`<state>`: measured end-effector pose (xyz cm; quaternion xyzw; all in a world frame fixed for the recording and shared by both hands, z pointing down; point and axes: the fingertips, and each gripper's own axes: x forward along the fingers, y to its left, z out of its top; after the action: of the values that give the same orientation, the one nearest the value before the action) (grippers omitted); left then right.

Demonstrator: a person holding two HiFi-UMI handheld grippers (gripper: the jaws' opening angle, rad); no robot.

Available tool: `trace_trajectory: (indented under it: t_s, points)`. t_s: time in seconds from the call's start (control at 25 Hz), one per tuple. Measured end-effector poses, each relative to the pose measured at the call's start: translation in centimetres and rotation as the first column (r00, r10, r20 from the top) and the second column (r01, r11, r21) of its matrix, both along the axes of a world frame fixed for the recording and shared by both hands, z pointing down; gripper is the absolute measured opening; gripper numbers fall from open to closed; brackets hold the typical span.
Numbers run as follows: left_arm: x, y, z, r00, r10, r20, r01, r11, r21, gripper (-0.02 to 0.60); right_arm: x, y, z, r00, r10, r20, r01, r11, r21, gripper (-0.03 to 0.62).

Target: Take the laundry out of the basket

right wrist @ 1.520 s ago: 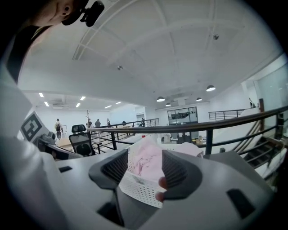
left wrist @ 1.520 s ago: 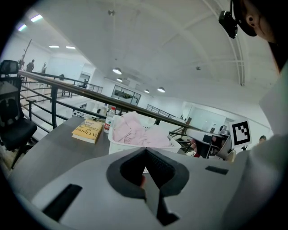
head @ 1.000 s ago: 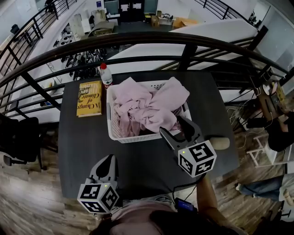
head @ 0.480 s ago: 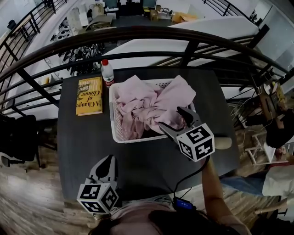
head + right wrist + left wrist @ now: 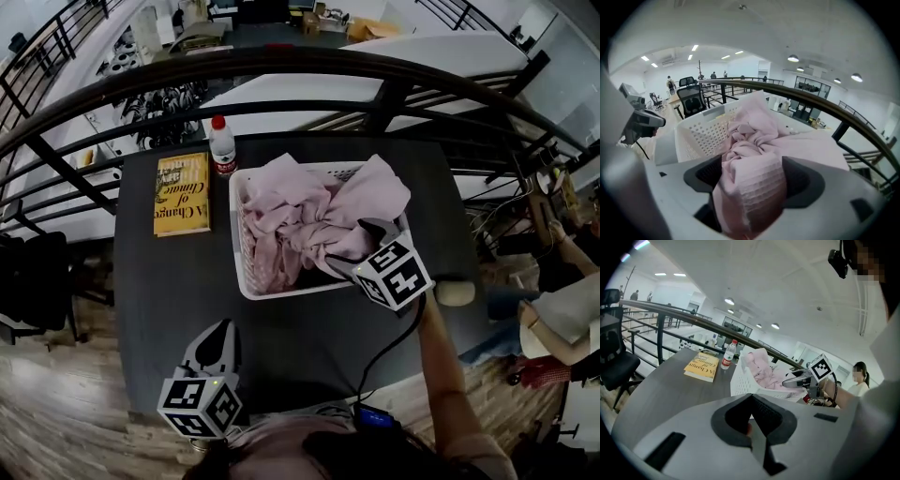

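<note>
– How does the right arm stand?

– It is stretched forward over the bench (image 5: 159, 281), and the right tongs (image 5: 349, 242) point steeply down into the near right corner of the basket (image 5: 246, 281). Their jaws stand wide and have just been opening. A fold of the pink laundry (image 5: 309, 211) is between them, but I do not see them squeeze it.

– And the left one?

– The left tongs (image 5: 219, 326) hang low over the near part of the bench, well apart from the basket, and point gently down. Their jaws are together, with nothing in them.

– Where is the laundry?

– All of it is in the basket, heaped above the rim. One corner is draped over the far right wall.

– What else is around?

– A yellow book (image 5: 181, 193) lies left of the basket. A bottle (image 5: 222, 147) with a red cap stands just beside the basket's far left corner. A dark rail (image 5: 375, 70) runs behind the bench.

– What differs from a second ago?

– Then the right tongs were higher, over the near rim of the basket, and less tilted. Now they are lower and in the cloth. The left tongs are nearly where they were.
</note>
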<state>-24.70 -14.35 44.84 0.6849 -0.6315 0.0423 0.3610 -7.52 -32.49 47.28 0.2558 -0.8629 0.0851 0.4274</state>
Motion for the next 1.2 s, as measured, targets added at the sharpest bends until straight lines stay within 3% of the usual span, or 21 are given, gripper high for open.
trace_trajectory:
  t_s: [0.2,0.36,0.8,1.2]
  points:
    - [-1.0,-0.1,0.9,1.0,-0.006,-0.016,0.006,1.0,-0.018,-0.002,0.1,0.4,3.2,0.99,-0.053,-0.127,0.037,0.991,-0.126,0.382]
    - [-1.7,-0.3,1.5,1.0,-0.016,-0.025,0.015,1.0,-0.026,-0.002,0.3,1.0,5.4,0.972,-0.1,-0.211,0.043,0.965,-0.258,0.382]
    - [-2.8,-0.5,2.4,0.998,-0.037,-0.043,0.035,0.999,-0.035,-0.002,0.0,-0.2,8.0,0.937,-0.186,-0.296,0.051,0.91,-0.413,0.382]
    - [-3.0,-0.3,2.6,0.998,-0.039,-0.052,0.037,0.999,-0.037,-0.002,0.2,-0.1,10.6,0.872,-0.307,-0.381,0.073,0.851,-0.52,0.382]
